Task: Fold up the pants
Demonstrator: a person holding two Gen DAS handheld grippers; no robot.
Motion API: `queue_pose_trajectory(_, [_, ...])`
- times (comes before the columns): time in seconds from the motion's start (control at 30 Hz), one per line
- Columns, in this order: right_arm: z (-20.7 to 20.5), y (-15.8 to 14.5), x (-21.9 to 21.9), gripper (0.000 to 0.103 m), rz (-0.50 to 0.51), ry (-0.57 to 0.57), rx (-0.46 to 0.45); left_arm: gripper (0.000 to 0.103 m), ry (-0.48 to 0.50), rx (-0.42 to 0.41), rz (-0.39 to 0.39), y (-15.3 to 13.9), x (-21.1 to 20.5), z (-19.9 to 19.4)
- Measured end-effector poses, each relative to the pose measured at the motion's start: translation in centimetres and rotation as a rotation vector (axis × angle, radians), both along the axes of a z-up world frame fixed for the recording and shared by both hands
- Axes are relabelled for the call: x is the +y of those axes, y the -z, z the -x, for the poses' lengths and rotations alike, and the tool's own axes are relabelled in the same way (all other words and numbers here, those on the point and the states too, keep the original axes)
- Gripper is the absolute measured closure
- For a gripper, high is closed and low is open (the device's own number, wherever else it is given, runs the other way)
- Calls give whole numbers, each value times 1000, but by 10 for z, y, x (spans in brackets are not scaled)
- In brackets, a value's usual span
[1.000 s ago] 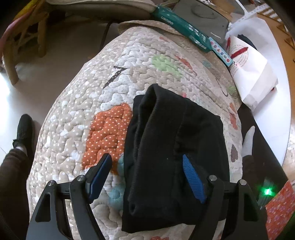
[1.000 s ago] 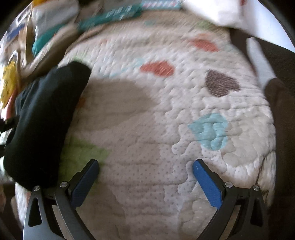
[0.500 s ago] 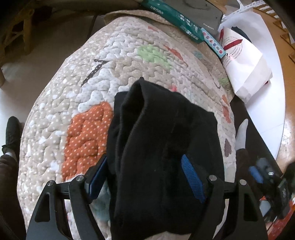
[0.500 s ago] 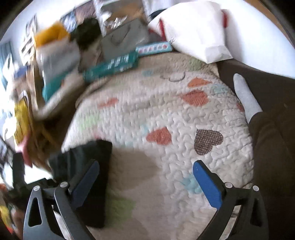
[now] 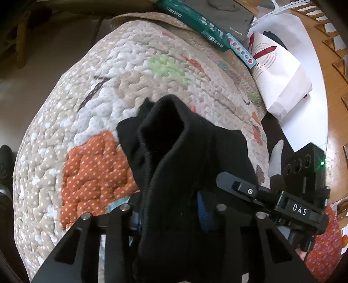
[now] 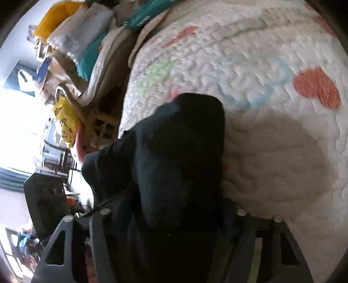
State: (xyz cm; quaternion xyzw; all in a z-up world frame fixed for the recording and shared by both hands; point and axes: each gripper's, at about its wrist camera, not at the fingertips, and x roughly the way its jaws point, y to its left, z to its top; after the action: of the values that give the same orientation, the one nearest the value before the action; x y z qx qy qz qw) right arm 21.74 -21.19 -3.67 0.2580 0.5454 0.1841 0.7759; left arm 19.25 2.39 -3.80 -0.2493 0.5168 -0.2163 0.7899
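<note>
The black pants (image 5: 184, 152) lie folded into a thick bundle on a quilted cover with coloured patches (image 5: 130, 65). My left gripper (image 5: 169, 215) has its jaws closing around the near end of the bundle. The cloth is bunched up between them, with one blue pad (image 5: 203, 215) showing and the other buried in fabric. In the right wrist view the same pants (image 6: 180, 141) fill the gap of my right gripper (image 6: 170, 215), whose jaws are also closing on the cloth. The right tool's black body (image 5: 300, 209) shows beside the bundle in the left wrist view.
A white paper bag (image 5: 280, 80), a teal box (image 5: 195, 19) and a grey case (image 5: 226, 13) lie past the quilt's far edge. A person's grey-socked foot (image 5: 277, 156) rests at the right, a black shoe (image 5: 5, 161) at the left. Piled clutter (image 6: 76, 43) borders the quilt.
Both pairs of jaws have narrowed onto the pants, which now stand bunched up instead of lying flat. The right gripper has swung from the bare quilt over to the bundle.
</note>
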Motion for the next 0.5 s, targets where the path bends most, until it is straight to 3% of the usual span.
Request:
queue_pose_trajectory(0.03, [-5, -8, 0, 57, 10, -23, -14, 67, 2, -8, 9, -4, -4, -4])
queue_pose_trajectory(0.17, [-14, -33, 0, 60, 76, -59, -87, 67, -3, -34, 36, -16, -20, -32])
queue_pose_trajectory(0.33, [-55, -59, -13, 61, 133, -29, -162, 67, -7, -70, 19, -33, -41, -88])
queue_pose_trajectory(0.47, [-83, -57, -25, 59, 114, 15, -156, 58, -46, -26, -53, -15, -49, -127])
queue_pose_trajectory(0.5, [-92, -51, -27, 54, 110, 20, -139, 53, -60, 1, -75, -5, -48, -132])
